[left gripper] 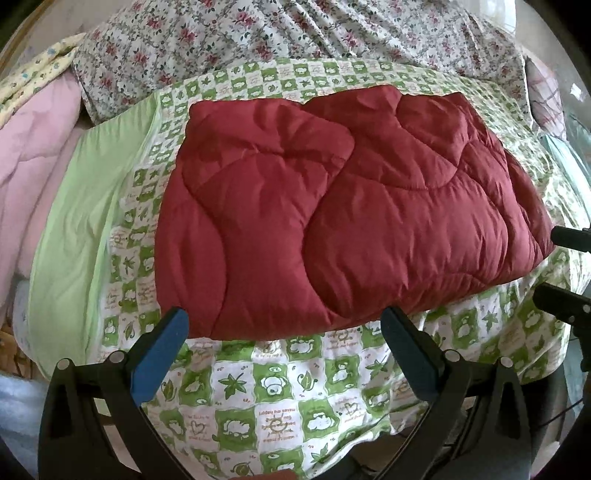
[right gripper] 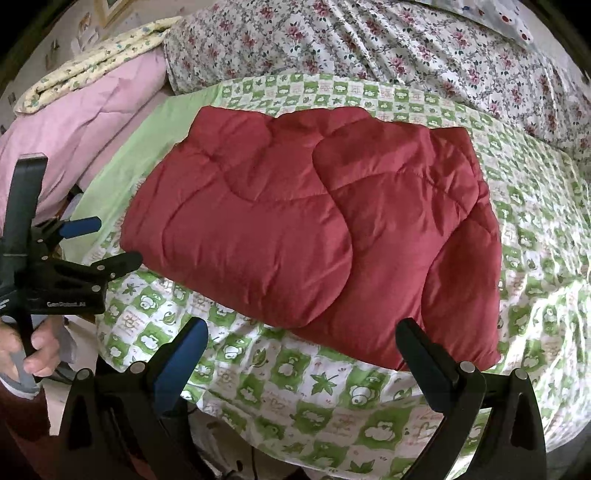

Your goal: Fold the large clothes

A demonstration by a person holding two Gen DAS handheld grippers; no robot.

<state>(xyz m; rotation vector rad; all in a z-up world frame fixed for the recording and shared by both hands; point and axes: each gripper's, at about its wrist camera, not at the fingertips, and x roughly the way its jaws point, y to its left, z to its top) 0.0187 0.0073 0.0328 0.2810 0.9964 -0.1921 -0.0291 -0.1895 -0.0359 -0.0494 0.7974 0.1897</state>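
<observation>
A dark red quilted garment (left gripper: pixel 332 214) lies folded into a thick rectangle on a green-and-white checked sheet (left gripper: pixel 280 398). It also shows in the right wrist view (right gripper: pixel 314 229). My left gripper (left gripper: pixel 284 325) is open and empty, its blue-padded fingers just short of the garment's near edge. My right gripper (right gripper: pixel 303 336) is open and empty, also just short of the near edge. The left gripper appears at the left of the right wrist view (right gripper: pixel 110 240), open. The right gripper's fingers (left gripper: pixel 565 236) show at the right edge of the left wrist view.
A flowered bedspread (left gripper: pixel 295 33) lies behind the sheet. Pink bedding (left gripper: pixel 33 155) and a yellow flowered cloth (right gripper: pixel 99 55) are piled at the left. A plain green strip (left gripper: pixel 81 206) borders the checked sheet on the left.
</observation>
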